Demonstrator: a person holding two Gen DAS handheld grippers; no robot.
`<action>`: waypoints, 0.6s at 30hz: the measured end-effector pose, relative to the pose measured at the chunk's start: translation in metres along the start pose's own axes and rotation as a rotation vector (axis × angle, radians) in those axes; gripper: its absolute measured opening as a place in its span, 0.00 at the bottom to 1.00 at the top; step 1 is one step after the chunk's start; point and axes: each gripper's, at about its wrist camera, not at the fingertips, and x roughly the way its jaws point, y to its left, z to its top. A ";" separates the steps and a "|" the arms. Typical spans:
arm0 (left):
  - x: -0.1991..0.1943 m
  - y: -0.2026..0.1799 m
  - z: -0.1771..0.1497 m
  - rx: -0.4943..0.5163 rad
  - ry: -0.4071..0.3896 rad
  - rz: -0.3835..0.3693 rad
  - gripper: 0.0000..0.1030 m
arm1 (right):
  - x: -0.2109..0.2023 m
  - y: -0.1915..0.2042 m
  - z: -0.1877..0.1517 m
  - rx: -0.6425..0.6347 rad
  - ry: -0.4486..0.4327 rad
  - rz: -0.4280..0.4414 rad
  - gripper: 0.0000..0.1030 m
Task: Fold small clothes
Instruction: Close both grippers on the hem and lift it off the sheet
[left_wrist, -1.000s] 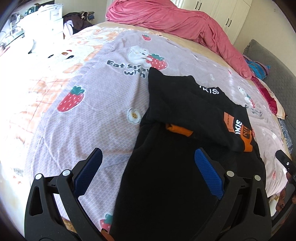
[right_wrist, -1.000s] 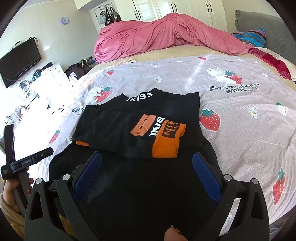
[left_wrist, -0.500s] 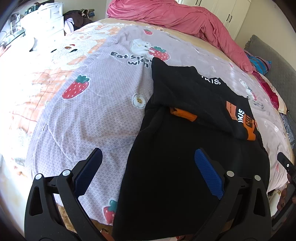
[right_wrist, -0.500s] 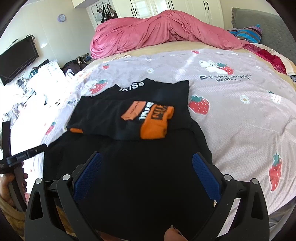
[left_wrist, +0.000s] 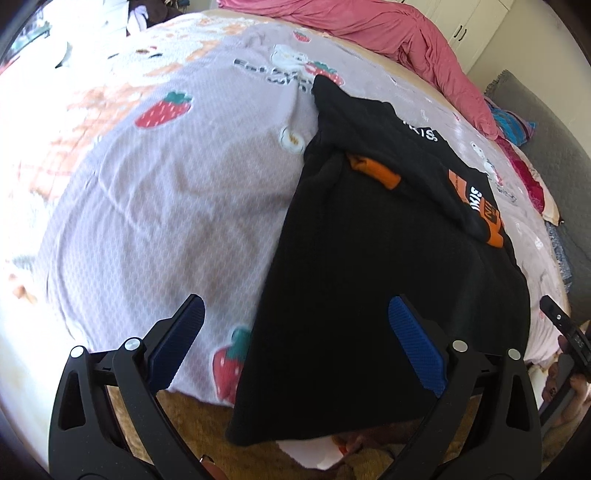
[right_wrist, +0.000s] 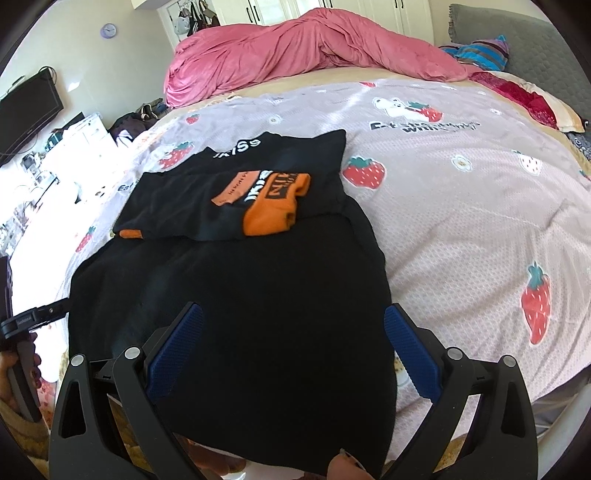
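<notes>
Black shirt (right_wrist: 258, 314) hem overhangs bed (right_wrist: 461, 221) edge; both tongs gape.

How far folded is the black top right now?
Partly folded: the black top has its sleeves crossed over the chest, orange cuffs showing, while the lower body lies spread flat.

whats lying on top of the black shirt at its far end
Its own folded-in sleeves, black with orange cuffs, lie across the black shirt. The chest beneath them is covered.

Black top (right_wrist: 236, 302) with orange patches and white lettering, lilac bedsheet (right_wrist: 461, 206) covered in red strawberries, pink duvet (right_wrist: 295, 48) upper frame.
</notes>
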 end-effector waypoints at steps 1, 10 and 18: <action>-0.001 0.002 -0.003 -0.003 0.002 -0.007 0.87 | 0.000 -0.001 -0.001 0.000 0.001 -0.002 0.95; -0.003 0.007 -0.026 0.007 0.066 -0.039 0.60 | -0.005 -0.007 -0.013 0.000 0.022 -0.012 0.95; 0.011 0.008 -0.052 -0.004 0.152 -0.065 0.57 | -0.005 -0.015 -0.030 -0.009 0.073 -0.022 0.95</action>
